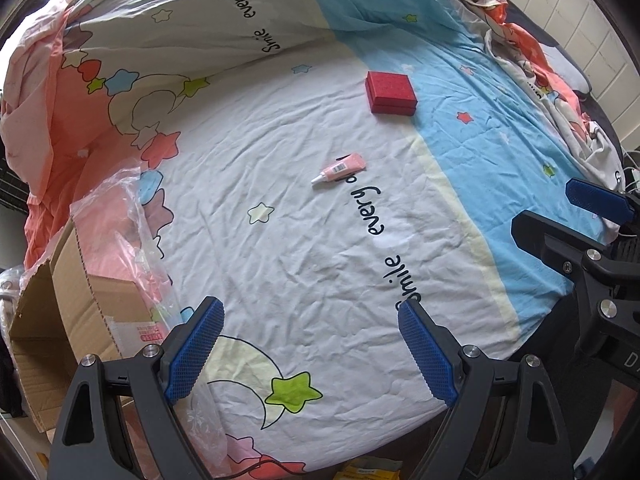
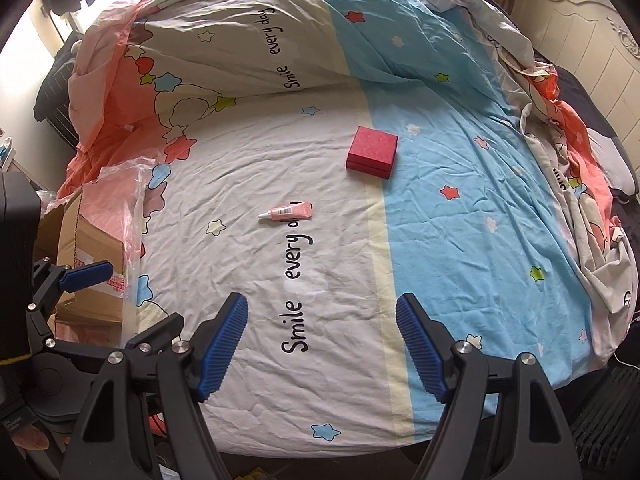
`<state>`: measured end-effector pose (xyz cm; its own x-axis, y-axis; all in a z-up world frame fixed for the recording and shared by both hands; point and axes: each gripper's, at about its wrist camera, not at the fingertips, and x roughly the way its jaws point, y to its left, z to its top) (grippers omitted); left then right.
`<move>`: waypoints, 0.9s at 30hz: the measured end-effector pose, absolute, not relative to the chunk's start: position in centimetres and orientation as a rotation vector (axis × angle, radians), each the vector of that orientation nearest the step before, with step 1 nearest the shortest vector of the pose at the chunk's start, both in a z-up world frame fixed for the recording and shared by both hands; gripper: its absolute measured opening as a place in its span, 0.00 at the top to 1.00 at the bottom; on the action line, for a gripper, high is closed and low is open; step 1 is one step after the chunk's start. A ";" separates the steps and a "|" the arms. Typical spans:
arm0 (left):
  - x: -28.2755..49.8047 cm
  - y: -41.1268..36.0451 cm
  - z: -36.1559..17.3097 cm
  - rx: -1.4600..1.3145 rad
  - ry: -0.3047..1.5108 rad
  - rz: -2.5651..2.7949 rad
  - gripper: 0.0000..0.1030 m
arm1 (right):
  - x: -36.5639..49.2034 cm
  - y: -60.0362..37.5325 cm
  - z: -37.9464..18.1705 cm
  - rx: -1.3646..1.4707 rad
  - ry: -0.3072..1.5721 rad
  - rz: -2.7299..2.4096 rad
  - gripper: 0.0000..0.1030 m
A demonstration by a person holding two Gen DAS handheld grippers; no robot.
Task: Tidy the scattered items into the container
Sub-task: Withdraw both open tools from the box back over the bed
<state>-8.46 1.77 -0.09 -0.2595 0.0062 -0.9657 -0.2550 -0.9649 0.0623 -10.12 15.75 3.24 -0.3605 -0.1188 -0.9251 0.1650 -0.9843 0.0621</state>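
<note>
1. Your left gripper (image 1: 310, 350) hangs over the near edge of the bed w/ jaws spread wide, nothing between the blue pads.
2. Your right gripper (image 2: 322, 346) is the same: jaws wide apart, empty, above the white part of the bedsheet (image 2: 248, 280) near the "Smile every day" print.
3. In the left wrist view, the right gripper shows at the far right edge; in the right wrist view, the left gripper shows at the lower left, just by the box.
4. The red box (image 1: 391, 92) lies flat, lid on, in the mid bed, right where the white stripe meets the blue stripe. It's well ahead of both grippers.
5. The pink tube (image 1: 339, 169) lies on its side on the white part, white cap pointing left, nearer to you than the red box and apart from it.
6. The cardboard box (image 1: 56, 304) sits at the bed's left edge, flaps open, w/ a clear plastic bag (image 1: 120, 200) draped over its far side.
7. The quilt (image 2: 224, 40) is bunched up at the far end of the bed.
</note>
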 end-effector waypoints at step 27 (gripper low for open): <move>-12.9 6.8 -6.3 -1.823 0.360 2.211 0.11 | -15.7 20.5 -1.1 1.778 -0.043 -2.480 0.22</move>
<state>-12.90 6.77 -6.33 -0.1841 0.0373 -0.9822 -0.3469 -0.9374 0.0294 -15.65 20.51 -1.14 -0.3184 -0.0888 -0.9438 0.0560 -0.9956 0.0748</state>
